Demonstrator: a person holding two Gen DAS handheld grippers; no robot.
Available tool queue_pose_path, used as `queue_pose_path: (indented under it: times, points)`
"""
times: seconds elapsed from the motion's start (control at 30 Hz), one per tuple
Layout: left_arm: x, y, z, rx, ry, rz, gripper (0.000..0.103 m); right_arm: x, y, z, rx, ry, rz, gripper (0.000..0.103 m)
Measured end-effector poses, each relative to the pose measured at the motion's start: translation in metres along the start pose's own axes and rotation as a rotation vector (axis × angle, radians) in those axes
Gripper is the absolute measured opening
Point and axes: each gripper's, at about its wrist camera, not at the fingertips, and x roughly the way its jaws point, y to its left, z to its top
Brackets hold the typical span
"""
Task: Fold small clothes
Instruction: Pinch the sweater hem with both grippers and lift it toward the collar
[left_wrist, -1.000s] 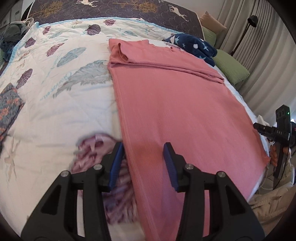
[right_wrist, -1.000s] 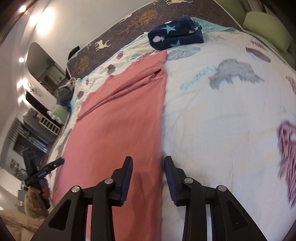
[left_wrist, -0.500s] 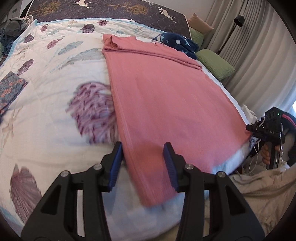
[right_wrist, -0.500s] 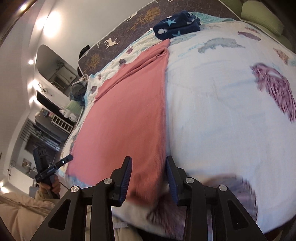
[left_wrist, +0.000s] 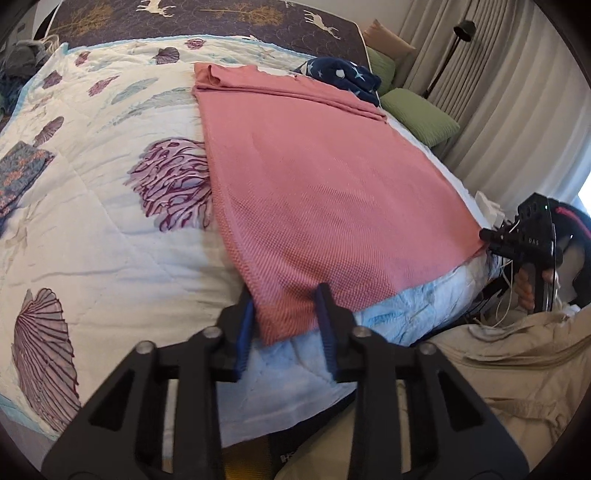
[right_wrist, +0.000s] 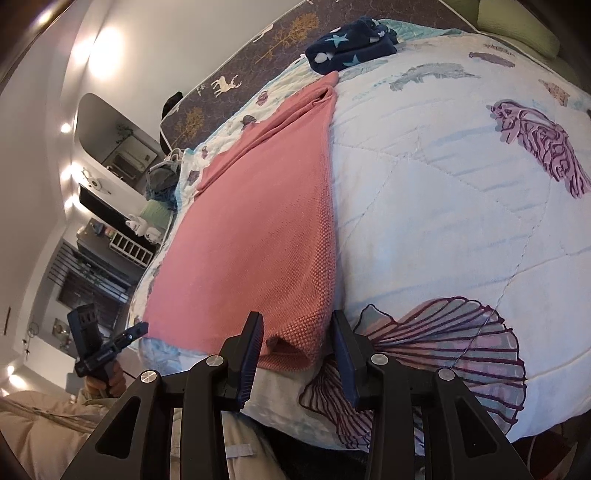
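Note:
A pink knit garment lies flat along the bed, its far end folded over; it also shows in the right wrist view. My left gripper is open, its fingers on either side of the garment's near left corner at the bed edge. My right gripper is open, its fingers on either side of the near right corner. The right gripper also shows at the garment's other near corner in the left wrist view, and the left gripper shows in the right wrist view.
The quilt carries shell and feather prints. A folded navy star garment lies near the headboard, also in the right wrist view. A folded patterned cloth lies at the left. Green pillows and curtains stand to the right.
Both grippers drew back along the garment from its middle to its near corners at the bed edge. The jaws stayed open, now a bit narrower.

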Motion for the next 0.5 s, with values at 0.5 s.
queue_pose_path:
  times: [0.5]
  points:
    - [-0.060, -0.004, 0.057, 0.033, -0.284, -0.073, 0.006, -0.029, 0.023, 0.040, -0.064, -0.143, 0.186, 0.006]
